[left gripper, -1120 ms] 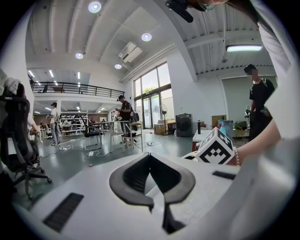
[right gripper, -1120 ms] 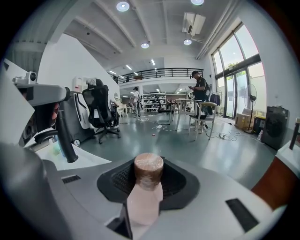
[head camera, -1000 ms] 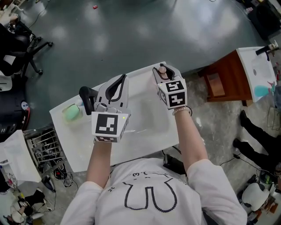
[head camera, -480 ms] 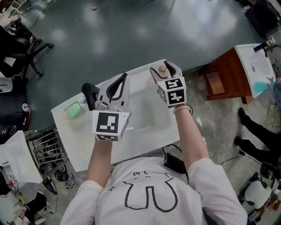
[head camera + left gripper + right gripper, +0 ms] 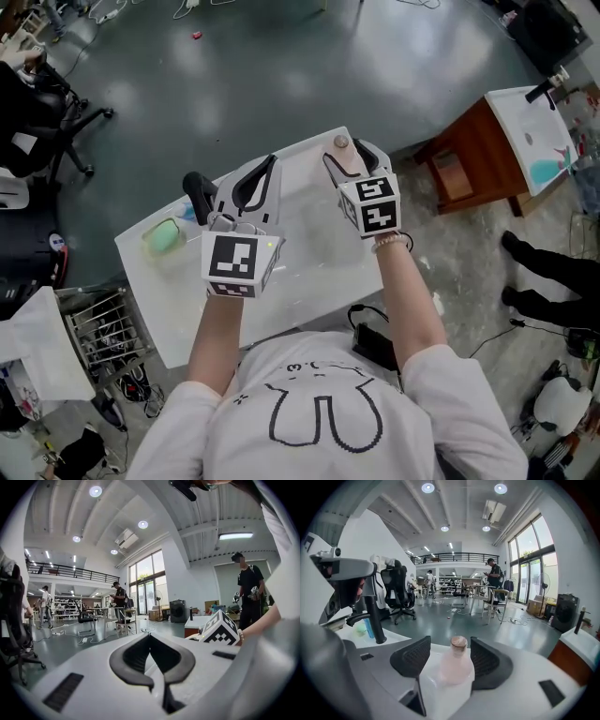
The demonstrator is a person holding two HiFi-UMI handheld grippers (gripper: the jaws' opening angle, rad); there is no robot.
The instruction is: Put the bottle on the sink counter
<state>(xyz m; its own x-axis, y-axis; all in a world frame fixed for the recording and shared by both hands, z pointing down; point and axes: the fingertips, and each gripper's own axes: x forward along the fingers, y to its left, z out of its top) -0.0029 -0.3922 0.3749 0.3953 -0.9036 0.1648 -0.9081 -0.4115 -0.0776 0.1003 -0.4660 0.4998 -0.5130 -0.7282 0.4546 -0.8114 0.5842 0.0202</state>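
A pale pink bottle (image 5: 348, 161) with a brown cap stands upright on the far rim of the white sink counter (image 5: 150, 272). My right gripper (image 5: 347, 152) has just been opening and is open, its dark pads on either side of the bottle (image 5: 457, 667) with a gap on each side. In the right gripper view the right gripper (image 5: 451, 644) frames the bottle's neck. My left gripper (image 5: 271, 161) hovers over the basin beside the black faucet (image 5: 199, 195). Its jaws (image 5: 150, 635) meet at the tips with nothing between them.
A green sponge (image 5: 161, 236) and a small blue item (image 5: 187, 214) lie left of the faucet (image 5: 372, 616). A wooden cabinet (image 5: 464, 173) with a second sink (image 5: 530, 141) stands at the right. An office chair (image 5: 56, 112) and a wire rack (image 5: 94, 323) are at the left.
The right jaws have spread apart from the bottle, which stays standing on the counter rim. Both grippers have lifted slightly.
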